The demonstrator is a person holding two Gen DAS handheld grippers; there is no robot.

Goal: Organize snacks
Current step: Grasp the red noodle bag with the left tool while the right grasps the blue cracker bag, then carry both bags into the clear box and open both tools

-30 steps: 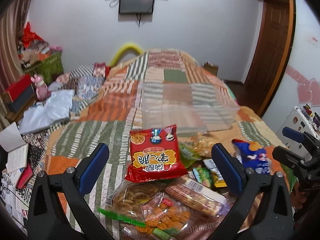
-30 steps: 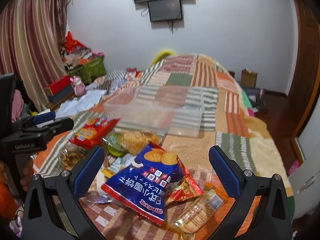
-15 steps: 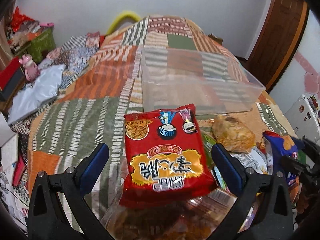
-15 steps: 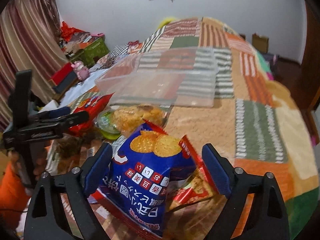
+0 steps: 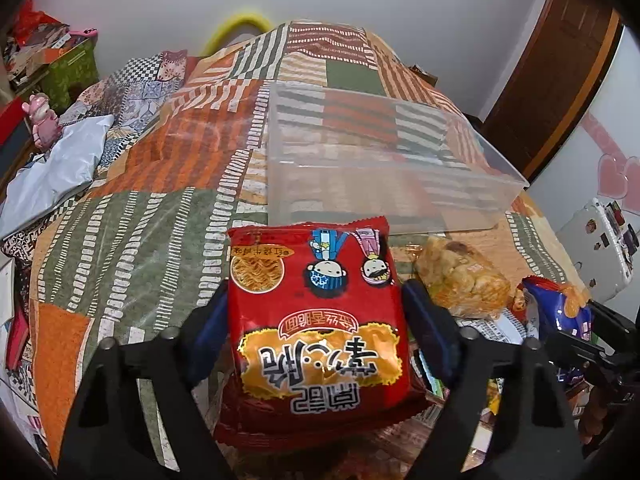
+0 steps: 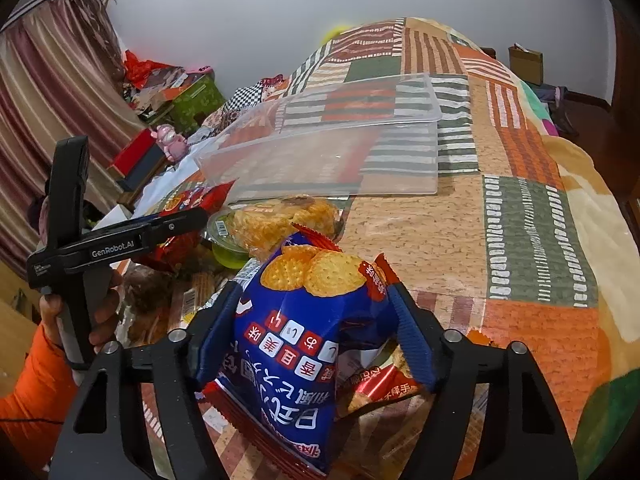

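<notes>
My left gripper is shut on a red noodle snack bag, its blue pads pressing both sides. My right gripper is shut on a blue cracker bag, which is squeezed between the pads. A clear plastic bin sits empty on the patchwork bedspread just beyond both bags; it also shows in the right wrist view. The left gripper also shows from the side in the right wrist view, with the red bag in it.
More snacks lie in a pile on the bed: a clear bag of orange puffs, a green cup and several small packets. A white cloth and boxes lie to the left. A wooden door is at right.
Both grippers have moved down and forward onto their bags and closed on them. The bin now looks nearer in both views.
</notes>
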